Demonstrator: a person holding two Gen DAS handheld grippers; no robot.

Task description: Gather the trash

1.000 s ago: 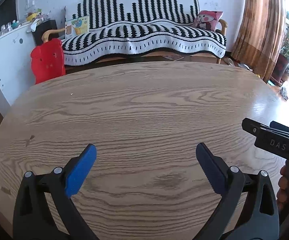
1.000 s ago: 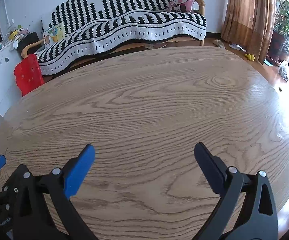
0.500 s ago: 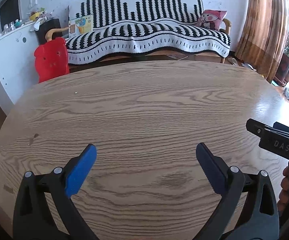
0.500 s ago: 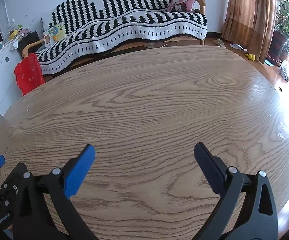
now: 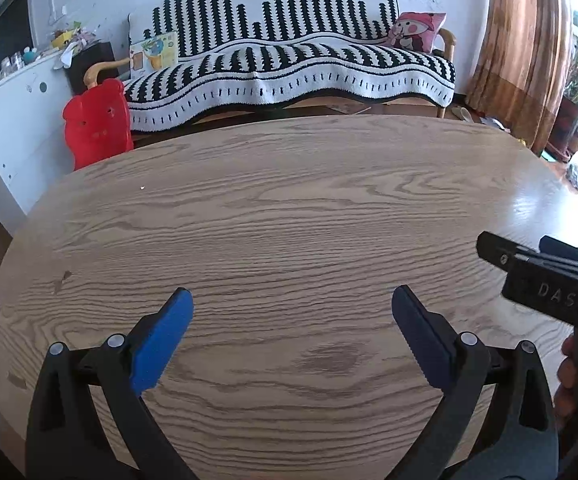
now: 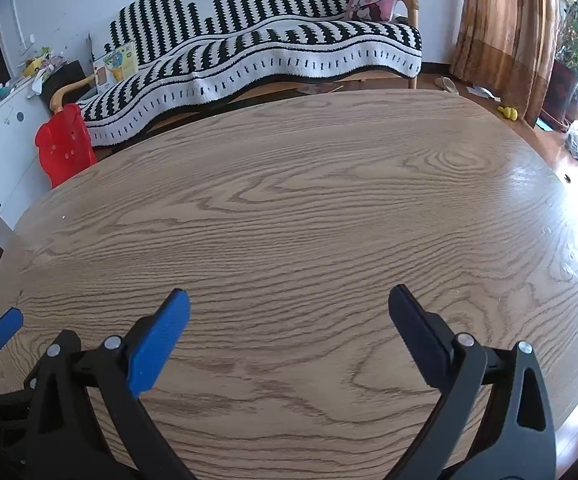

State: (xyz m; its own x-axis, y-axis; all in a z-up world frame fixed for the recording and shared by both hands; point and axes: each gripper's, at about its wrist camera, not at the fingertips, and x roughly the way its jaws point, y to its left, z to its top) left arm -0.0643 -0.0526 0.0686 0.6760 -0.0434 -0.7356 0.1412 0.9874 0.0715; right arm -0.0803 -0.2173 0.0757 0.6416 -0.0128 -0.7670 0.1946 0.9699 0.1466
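Closest to me, my left gripper (image 5: 292,314) hangs with its blue fingers (image 5: 160,342) wide apart and nothing between them; my right gripper (image 6: 288,316) is the same, fingers (image 6: 156,346) spread and empty. Over the last second the left view has drifted a little, the sofa sliding rightward, while the right has barely moved, so I judge I am only scanning, not reaching. The wooden table (image 6: 289,216) under both is bare apart from a tiny pale speck (image 5: 142,188) near its far left edge. I see no trash within reach; farther off, small scraps lie on the floor (image 6: 477,90) by the curtain.
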